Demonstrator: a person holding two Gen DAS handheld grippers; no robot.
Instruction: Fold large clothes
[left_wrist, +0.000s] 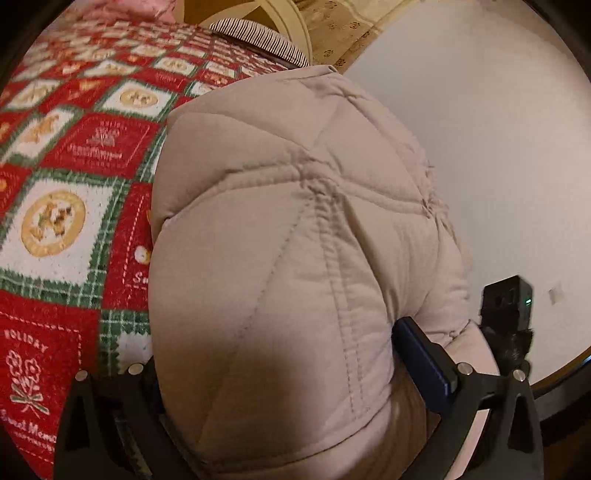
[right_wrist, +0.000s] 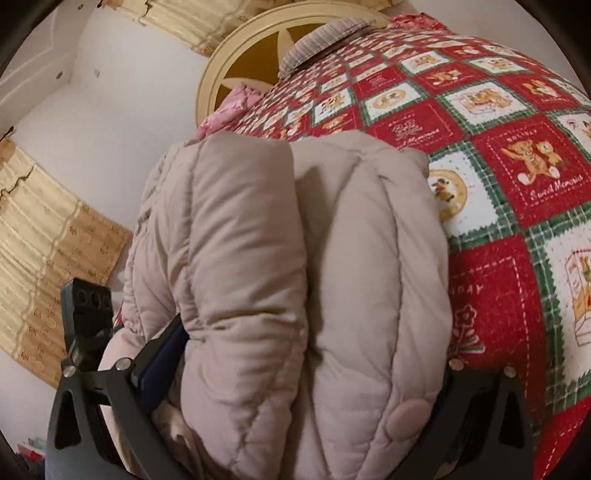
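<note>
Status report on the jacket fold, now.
Left tool and right tool both clamped on the beige quilted puffer jacket. Jacket bunched over the red Christmas-print blanket. Nothing in the way.

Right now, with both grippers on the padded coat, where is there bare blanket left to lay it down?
The red-and-green holiday-print blanket lies bare between the beige quilted coat and the striped cushion at the cream headboard. It is also bare along the coat's side. It is crowded where the bunched coat fills the left gripper and the right gripper.

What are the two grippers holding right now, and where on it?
Both the left gripper and right gripper clamp the bulky beige quilted jacket, each on a thick folded bunch of padding.
</note>
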